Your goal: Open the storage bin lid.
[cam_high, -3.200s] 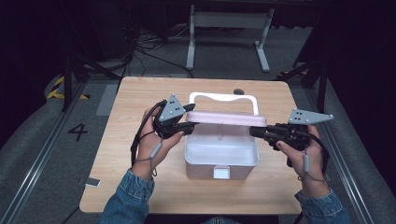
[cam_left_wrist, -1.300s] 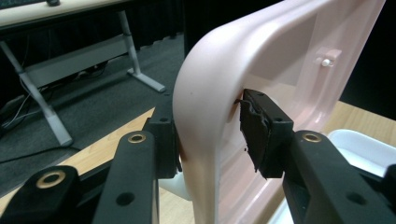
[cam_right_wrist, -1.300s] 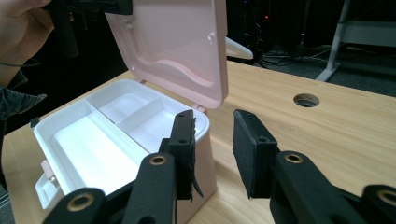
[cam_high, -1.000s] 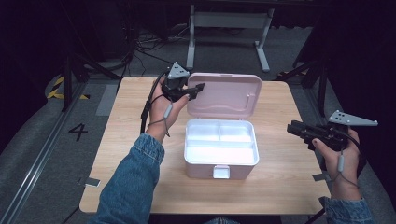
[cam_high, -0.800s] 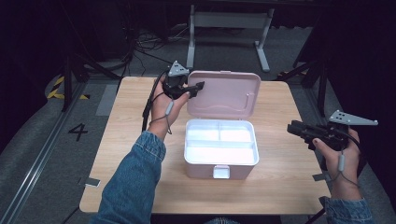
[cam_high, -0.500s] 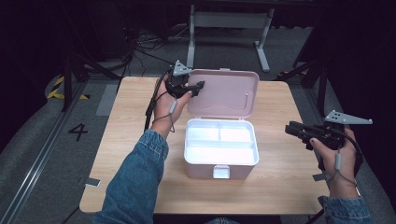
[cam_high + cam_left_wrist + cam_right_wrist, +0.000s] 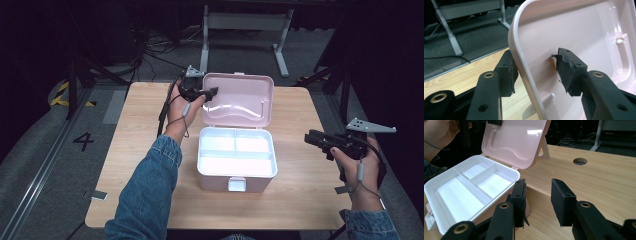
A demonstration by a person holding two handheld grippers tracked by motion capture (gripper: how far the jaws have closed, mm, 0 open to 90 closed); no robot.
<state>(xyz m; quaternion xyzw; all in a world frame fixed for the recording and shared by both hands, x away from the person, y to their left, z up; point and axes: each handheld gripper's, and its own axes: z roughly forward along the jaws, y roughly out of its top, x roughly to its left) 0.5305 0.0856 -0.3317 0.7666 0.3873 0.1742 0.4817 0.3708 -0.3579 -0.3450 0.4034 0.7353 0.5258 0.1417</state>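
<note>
The left tool (image 7: 537, 72) straddles the raised lid's (image 7: 240, 100) left rim, jaws loosened, pads just clear. The box (image 7: 237, 160) sits mid-tabletop (image 7: 300, 200). Right of the box, the right tool (image 7: 316, 141) hovers half-open, empty. A "4" (image 7: 83, 141) marks the floor left.

box (image 7: 237, 172): pink, white three-compartment tray inside, mid-worktop
lid (image 7: 239, 100): pink, open, upright at box's far edge
</note>
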